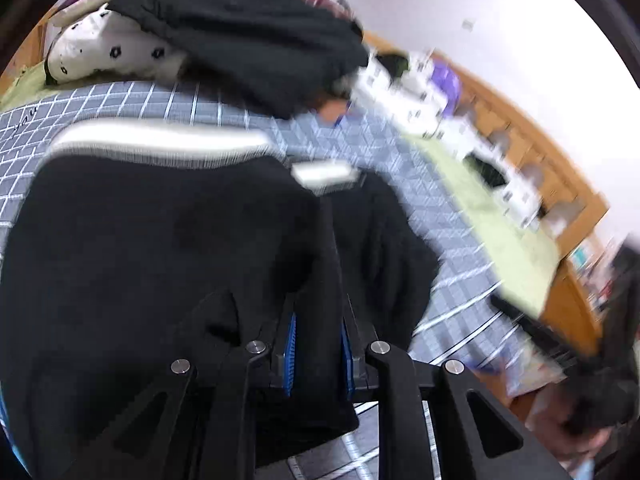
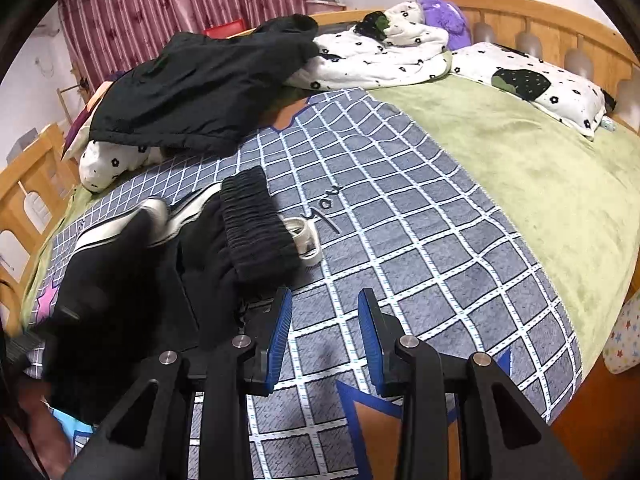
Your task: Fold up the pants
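Black pants (image 1: 140,240) with a white side stripe (image 1: 160,136) lie bunched on a grey checked blanket (image 2: 400,240) on the bed. My left gripper (image 1: 318,312) is shut on a fold of the black cloth, which fills the gap between its blue pads (image 1: 291,340); this view is blurred by motion. In the right wrist view the pants (image 2: 160,280) lie left of centre, the ribbed waistband (image 2: 256,220) and a white drawstring (image 2: 304,240) on top. My right gripper (image 2: 324,300) stands open over bare blanket just right of the pants, with nothing between its fingers.
A black jacket (image 2: 200,80) lies heaped at the far side beside a white flowered quilt (image 2: 380,52). A matching pillow (image 2: 532,80) and a purple plush toy (image 2: 444,16) sit by the wooden headboard (image 2: 520,12). A green sheet (image 2: 520,168) covers the right half of the bed.
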A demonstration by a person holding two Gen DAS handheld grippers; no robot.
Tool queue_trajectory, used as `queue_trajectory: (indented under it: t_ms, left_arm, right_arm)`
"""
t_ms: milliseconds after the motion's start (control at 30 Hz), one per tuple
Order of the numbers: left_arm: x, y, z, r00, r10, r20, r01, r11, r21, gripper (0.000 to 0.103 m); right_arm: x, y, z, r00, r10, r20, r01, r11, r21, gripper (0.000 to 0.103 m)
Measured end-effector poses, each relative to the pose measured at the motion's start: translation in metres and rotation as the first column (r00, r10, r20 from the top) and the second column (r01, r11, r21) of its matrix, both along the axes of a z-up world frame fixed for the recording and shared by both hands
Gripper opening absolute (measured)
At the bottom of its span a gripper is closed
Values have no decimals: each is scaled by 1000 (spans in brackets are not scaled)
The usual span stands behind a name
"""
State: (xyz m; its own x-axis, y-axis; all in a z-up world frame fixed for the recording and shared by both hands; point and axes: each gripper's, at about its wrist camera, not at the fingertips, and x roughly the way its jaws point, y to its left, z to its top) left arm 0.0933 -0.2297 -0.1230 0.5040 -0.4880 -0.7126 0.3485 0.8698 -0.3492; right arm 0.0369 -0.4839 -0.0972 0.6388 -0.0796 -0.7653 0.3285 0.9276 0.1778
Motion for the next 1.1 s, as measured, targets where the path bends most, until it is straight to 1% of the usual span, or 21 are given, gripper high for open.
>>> queue_trajectory:
  t_ms: [33, 67, 167, 200, 233, 267, 300, 333, 367, 433, 467, 533, 600, 733, 833, 867, 933, 1000, 1033, 1067, 1100]
  left_arm:
    - [-6, 1, 0, 1000, -13, 22, 12, 1000, 22, 18]
    - [-10, 5, 3, 999, -21, 33, 20, 999, 27, 21]
    - [-21, 30, 26, 997, -47, 59, 47, 999, -6, 22]
    - [-27, 42, 35, 996, -39, 86, 40, 999, -12, 25]
    - [-30, 54, 43, 993, -17, 115, 17, 1000, 2, 29]
    - [-33, 68, 51, 987, 21, 158, -26, 999, 35, 41]
    - [-34, 78, 56, 983, 39, 180, -49, 998, 51, 50]
    - [-36, 89, 60, 977, 64, 203, -81, 994, 76, 50]
    - [-35, 101, 62, 969, 101, 224, -131, 984, 123, 50]
    - [-36, 114, 62, 959, 140, 247, -189, 964, 188, 50]
    - [-37, 125, 61, 955, 158, 250, -214, 953, 214, 50]
    - [-37, 139, 60, 952, 192, 240, -246, 944, 222, 50]
    - [-39, 152, 61, 948, 218, 230, -270, 937, 222, 50]
    - [-45, 166, 67, 936, 231, 266, -302, 915, 267, 50]
    - [-49, 171, 72, 927, 233, 293, -320, 900, 297, 50]
    - [-51, 176, 73, 925, 236, 297, -325, 898, 299, 50]
    - [-53, 181, 73, 924, 248, 289, -331, 899, 286, 50]
    - [-51, 187, 68, 927, 272, 257, -338, 905, 258, 50]
    - [-50, 190, 66, 928, 282, 243, -340, 908, 246, 50]
    - [-49, 193, 62, 931, 291, 221, -339, 913, 226, 50]
    - [-48, 195, 59, 932, 296, 210, -339, 915, 217, 50]
  right_arm:
    - [0, 3, 1, 1000, 10, 4, -10, 1000, -7, 34]
    - [1, 8, 3, 1000, 27, 12, -27, 999, -18, 34]
    - [7, 34, 7, 994, 103, 33, -102, 994, -38, 36]
    - [10, 40, 8, 991, 125, 37, -124, 992, -36, 39]
    - [13, 48, 8, 988, 148, 41, -147, 989, -29, 39]
    - [16, 56, 8, 984, 170, 45, -170, 985, -16, 39]
    - [20, 63, 8, 980, 194, 49, -194, 981, 3, 39]
    - [22, 68, 8, 976, 211, 55, -213, 977, 19, 40]
    - [24, 74, 9, 972, 228, 63, -230, 973, 33, 41]
    - [30, 90, 10, 959, 269, 87, -276, 958, 75, 50]
    - [34, 98, 9, 953, 289, 91, -297, 950, 94, 52]
    - [41, 112, 4, 948, 310, 71, -316, 943, 102, 54]
    - [50, 124, -9, 947, 322, 20, -322, 941, 104, 54]
    - [64, 138, -37, 936, 346, -68, -335, 933, 134, 54]
    - [71, 140, -55, 925, 364, -110, -336, 917, 214, 53]
    - [72, 138, -59, 923, 367, -113, -331, 910, 249, 53]
    - [70, 135, -60, 922, 373, -102, -333, 900, 281, 53]
    - [71, 135, -61, 911, 403, -88, -356, 876, 326, 49]
    - [70, 134, -62, 903, 422, -77, -370, 857, 360, 49]
    - [69, 133, -62, 900, 430, -70, -377, 850, 368, 49]
    - [68, 135, -62, 899, 431, -71, -381, 853, 356, 48]
